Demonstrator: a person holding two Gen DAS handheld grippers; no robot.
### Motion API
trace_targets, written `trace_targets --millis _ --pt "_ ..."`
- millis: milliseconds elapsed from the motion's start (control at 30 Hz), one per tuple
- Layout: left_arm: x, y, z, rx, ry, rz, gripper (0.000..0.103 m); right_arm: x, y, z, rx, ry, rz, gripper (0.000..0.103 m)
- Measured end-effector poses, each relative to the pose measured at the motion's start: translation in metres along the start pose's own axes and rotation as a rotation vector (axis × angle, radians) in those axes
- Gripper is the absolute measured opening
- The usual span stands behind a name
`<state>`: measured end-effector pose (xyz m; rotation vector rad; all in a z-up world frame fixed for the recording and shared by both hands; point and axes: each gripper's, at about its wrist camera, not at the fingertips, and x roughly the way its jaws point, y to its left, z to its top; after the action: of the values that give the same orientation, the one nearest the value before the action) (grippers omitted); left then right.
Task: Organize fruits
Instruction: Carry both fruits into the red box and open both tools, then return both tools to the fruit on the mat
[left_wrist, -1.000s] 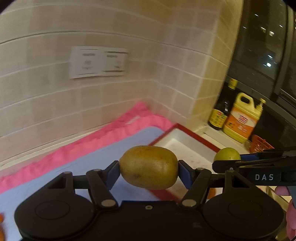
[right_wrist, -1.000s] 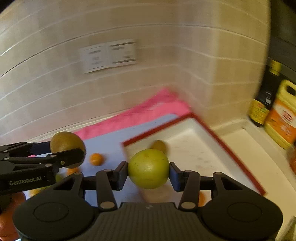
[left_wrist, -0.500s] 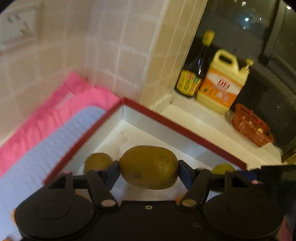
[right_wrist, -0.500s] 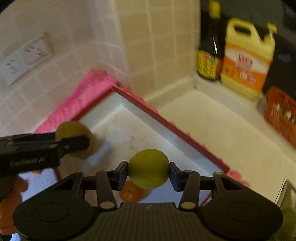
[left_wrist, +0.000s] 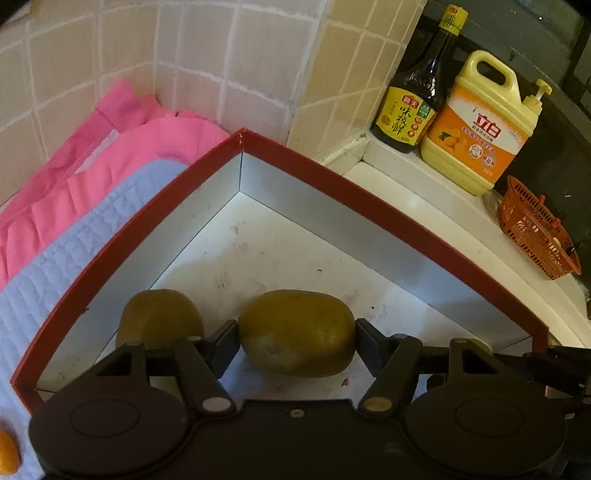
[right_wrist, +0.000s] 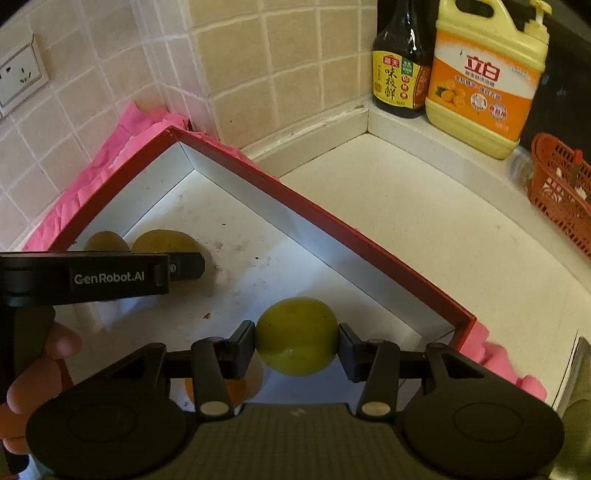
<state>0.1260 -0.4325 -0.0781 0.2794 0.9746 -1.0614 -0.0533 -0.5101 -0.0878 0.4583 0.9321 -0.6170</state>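
Over the red-rimmed tray, both grippers carry fruit. Left gripper: jaws clamped on a kiwi, held inside the tray area; whether it touches the floor cannot be told. Second kiwi lies on the tray floor just beside it, at the left wall. Right gripper: jaws clamped on a green lime above the tray's near corner. An orange is partly hidden under its left finger. Sauce bottle and detergent jug stand on the ledge behind.
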Motion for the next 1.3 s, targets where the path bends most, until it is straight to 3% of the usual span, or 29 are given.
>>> trace_targets --millis 267,400,500,600,733,933,1100,1300 --pt "-0.001 -0.001 0.0 0.013 0.012 0.006 0.08 0.004 0.003 -0.001 -0.009 0.017 0.001 0.05" --pt "-0.016 0.004 0.004 -0.033 -0.006 -0.046 0.081 0.009 0.005 0.0 -0.016 0.038 -0.002 0.05" --pt "-0.043 0.005 0.006 -0.032 -0.059 -0.044 0.081 0.0 0.004 0.004 0.005 0.027 0.015 0.051" --pt "-0.076 0.007 0.005 -0.037 -0.122 -0.034 0.081 -0.023 0.006 0.009 0.0 -0.036 0.007 0.061" --pt "-0.123 0.013 -0.005 -0.06 -0.195 -0.002 0.082 -0.053 0.014 0.012 0.001 -0.091 0.039 0.063" --pt "-0.197 0.038 -0.037 -0.145 -0.301 0.047 0.083 -0.091 0.056 0.01 -0.073 -0.146 0.115 0.069" --pt "-0.262 0.068 -0.076 -0.216 -0.375 0.138 0.084 -0.103 0.111 0.002 -0.195 -0.168 0.166 0.077" --pt "-0.325 0.118 -0.157 -0.416 -0.417 0.3 0.086 -0.099 0.175 -0.02 -0.303 -0.109 0.267 0.077"
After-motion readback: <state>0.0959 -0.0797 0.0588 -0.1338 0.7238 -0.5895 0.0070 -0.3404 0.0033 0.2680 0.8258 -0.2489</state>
